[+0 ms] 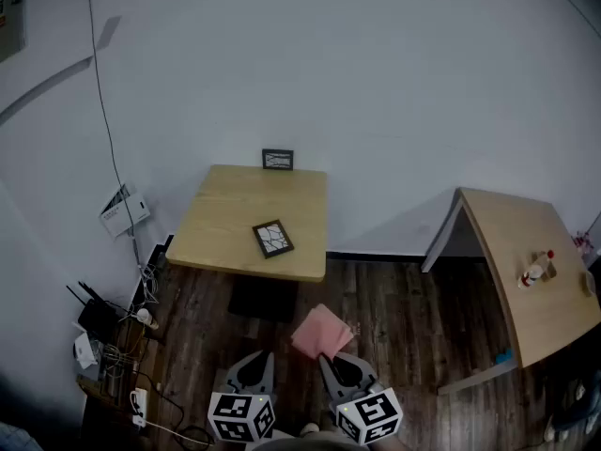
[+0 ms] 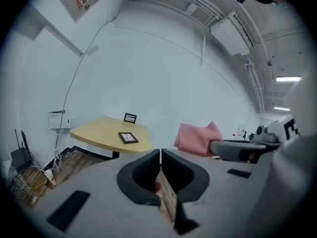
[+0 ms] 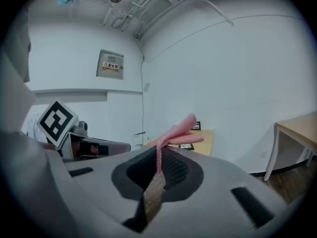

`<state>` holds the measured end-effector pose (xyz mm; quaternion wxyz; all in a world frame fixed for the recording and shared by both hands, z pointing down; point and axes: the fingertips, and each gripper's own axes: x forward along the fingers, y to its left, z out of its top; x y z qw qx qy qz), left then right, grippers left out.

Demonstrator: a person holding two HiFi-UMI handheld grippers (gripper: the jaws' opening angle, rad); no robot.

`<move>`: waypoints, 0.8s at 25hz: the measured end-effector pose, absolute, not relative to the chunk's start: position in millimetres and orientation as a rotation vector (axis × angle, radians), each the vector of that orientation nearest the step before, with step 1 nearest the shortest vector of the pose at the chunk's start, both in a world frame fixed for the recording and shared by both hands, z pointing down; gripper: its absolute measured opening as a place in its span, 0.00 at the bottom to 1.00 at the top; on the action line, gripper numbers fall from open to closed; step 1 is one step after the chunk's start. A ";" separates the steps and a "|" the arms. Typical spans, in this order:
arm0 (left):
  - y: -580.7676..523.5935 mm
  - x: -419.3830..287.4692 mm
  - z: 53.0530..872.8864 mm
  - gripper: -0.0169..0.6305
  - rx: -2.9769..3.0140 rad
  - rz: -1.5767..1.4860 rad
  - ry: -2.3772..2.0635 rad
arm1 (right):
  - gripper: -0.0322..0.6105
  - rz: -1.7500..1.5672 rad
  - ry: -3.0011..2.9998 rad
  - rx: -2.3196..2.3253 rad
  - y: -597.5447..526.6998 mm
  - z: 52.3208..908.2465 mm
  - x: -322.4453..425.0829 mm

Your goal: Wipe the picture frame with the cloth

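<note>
Cloth [image 1: 322, 333] pinched in closed jaws of right gripper [image 1: 332, 359], well short of the table [image 1: 216, 216]. Picture frame [image 1: 272, 239] flat on the table's near half, well apart from both grippers. Left gripper [image 1: 259, 361] jaws together, empty.

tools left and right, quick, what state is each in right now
left tool: closed, nothing in it
right tool: closed on the pink cloth

The cloth [image 1: 322, 333] is pink, the picture frame [image 1: 272, 239] black with a white, dark-veined centre, the worktop [image 1: 225, 207] pale wood, the floor [image 1: 404, 318] dark brown.
</note>
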<state>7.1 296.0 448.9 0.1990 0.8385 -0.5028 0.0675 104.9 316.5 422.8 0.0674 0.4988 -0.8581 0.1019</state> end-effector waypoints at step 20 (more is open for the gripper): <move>307.4 3.0 451.5 0.04 2.248 0.185 -1.465 | 0.06 0.439 -2.678 1.501 322.1 423.4 117.2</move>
